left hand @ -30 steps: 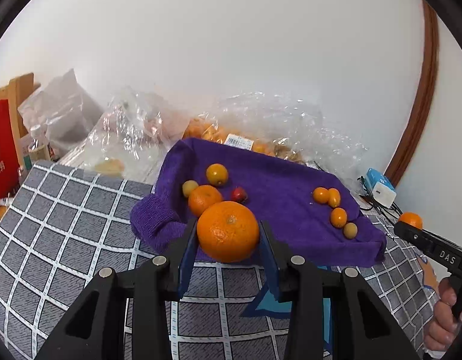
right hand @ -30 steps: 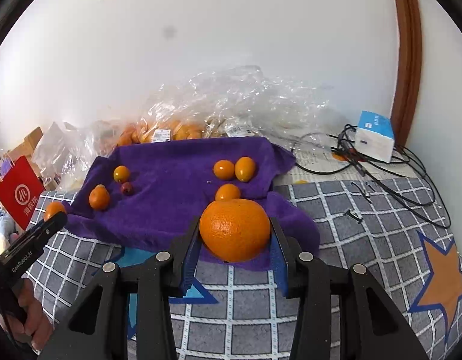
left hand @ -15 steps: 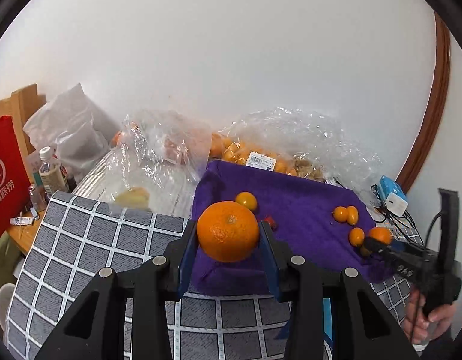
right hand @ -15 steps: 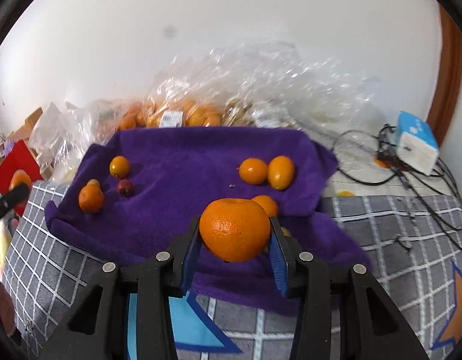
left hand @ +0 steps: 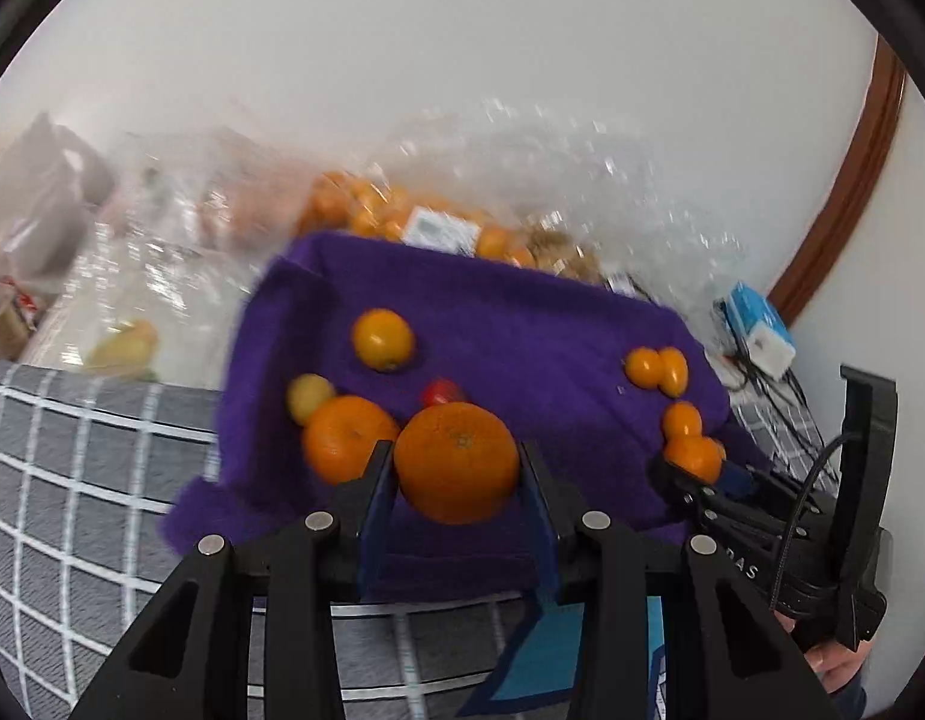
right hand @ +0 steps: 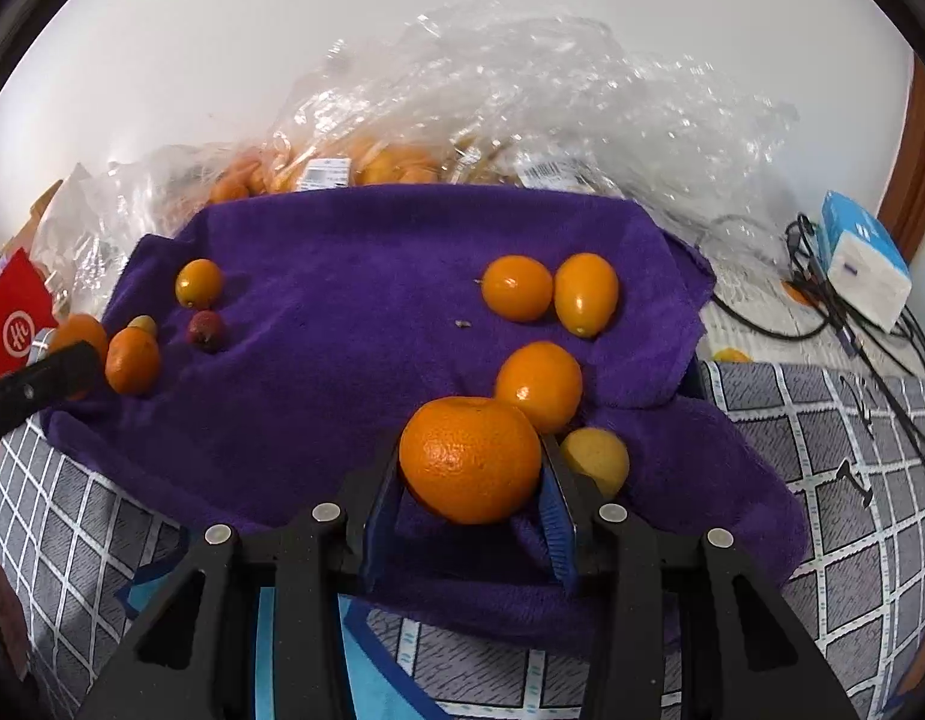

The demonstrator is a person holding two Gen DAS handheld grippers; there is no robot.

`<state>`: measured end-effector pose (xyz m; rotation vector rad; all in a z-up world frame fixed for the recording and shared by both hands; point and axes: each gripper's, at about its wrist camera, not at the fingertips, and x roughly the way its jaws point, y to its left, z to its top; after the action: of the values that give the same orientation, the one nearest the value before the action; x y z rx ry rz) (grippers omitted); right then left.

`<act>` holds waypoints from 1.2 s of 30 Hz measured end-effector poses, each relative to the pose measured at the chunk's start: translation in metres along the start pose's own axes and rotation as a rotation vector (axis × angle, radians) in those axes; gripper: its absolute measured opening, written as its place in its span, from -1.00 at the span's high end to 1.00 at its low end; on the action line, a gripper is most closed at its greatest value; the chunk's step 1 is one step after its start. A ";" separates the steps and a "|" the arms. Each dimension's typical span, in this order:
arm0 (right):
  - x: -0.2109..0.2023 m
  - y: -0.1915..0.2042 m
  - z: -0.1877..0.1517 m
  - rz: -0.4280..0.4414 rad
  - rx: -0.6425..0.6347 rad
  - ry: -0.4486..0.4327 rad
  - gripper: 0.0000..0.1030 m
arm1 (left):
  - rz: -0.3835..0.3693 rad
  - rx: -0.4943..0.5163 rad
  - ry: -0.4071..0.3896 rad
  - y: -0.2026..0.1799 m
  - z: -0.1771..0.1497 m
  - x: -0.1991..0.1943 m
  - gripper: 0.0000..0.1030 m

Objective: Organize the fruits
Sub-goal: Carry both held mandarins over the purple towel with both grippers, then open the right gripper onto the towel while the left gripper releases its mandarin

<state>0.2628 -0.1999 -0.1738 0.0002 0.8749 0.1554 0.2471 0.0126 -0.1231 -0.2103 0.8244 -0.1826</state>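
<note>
Two oranges in hand, one per tool.

Left tool: closed on left orange, pads pressing at its widest girth on both sides. Held above near left part of purple towel, beside a smaller orange lying there, with a pale yellow fruit and a small red fruit just behind. Stem dimple turned up and toward camera; fruit close to round, slightly flattened, so no real long axis; short axis through the dimple, tilted up.

Right tool: closed on right orange, same grip across the middle. Held over near right part of towel, close to a lower orange and a yellow fruit by the right pad; touching or not, cannot tell. No stem mark visible, so pointing unclear.

Handling, as judged: moderately heavy for size, firm but yielding rind, pebbled skin giving fair friction; bruising likely under a hard squeeze; rolling likely once released on soft cloth. Best hold: across widest girth, as now. Towel soft, wrinkled, likely to damp rolling.

Two oval fruits farther back on right, touching.
</note>
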 end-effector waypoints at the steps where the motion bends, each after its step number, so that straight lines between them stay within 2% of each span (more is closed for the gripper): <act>1: 0.001 -0.001 0.000 0.001 0.005 0.003 0.18 | -0.003 0.004 0.019 -0.002 0.000 0.005 0.26; 9: 0.002 -0.002 0.000 0.004 -0.002 -0.001 0.19 | 0.035 -0.036 0.079 0.000 -0.002 0.032 0.26; 14: 0.002 -0.003 0.000 0.002 -0.004 -0.004 0.19 | 0.044 0.024 0.051 -0.005 -0.006 0.034 0.26; 17: 0.001 -0.003 -0.001 -0.002 -0.005 -0.008 0.19 | 0.075 0.050 0.053 -0.009 -0.006 0.038 0.26; 21: -0.001 0.000 -0.002 -0.022 -0.019 -0.016 0.12 | 0.095 0.071 0.064 -0.010 -0.007 0.041 0.26; 24: -0.001 -0.002 -0.003 -0.037 -0.019 -0.023 0.00 | 0.111 0.078 0.063 -0.011 -0.008 0.042 0.26; 30: -0.002 -0.010 -0.005 -0.017 0.010 -0.030 -0.11 | 0.155 0.119 0.073 -0.016 -0.011 0.045 0.25; 33: -0.004 -0.009 -0.005 -0.014 0.005 -0.030 -0.11 | 0.132 0.114 0.077 -0.016 -0.011 0.042 0.11; 35: -0.006 -0.009 -0.005 -0.010 0.004 -0.031 -0.15 | 0.117 0.111 0.071 -0.018 -0.011 0.040 -0.14; 36: -0.007 -0.009 -0.006 -0.005 0.002 -0.031 -0.17 | 0.103 0.106 0.067 -0.018 -0.011 0.038 -0.18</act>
<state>0.2553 -0.2097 -0.1727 0.0025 0.8438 0.1493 0.2632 -0.0149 -0.1530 -0.0619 0.8876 -0.1367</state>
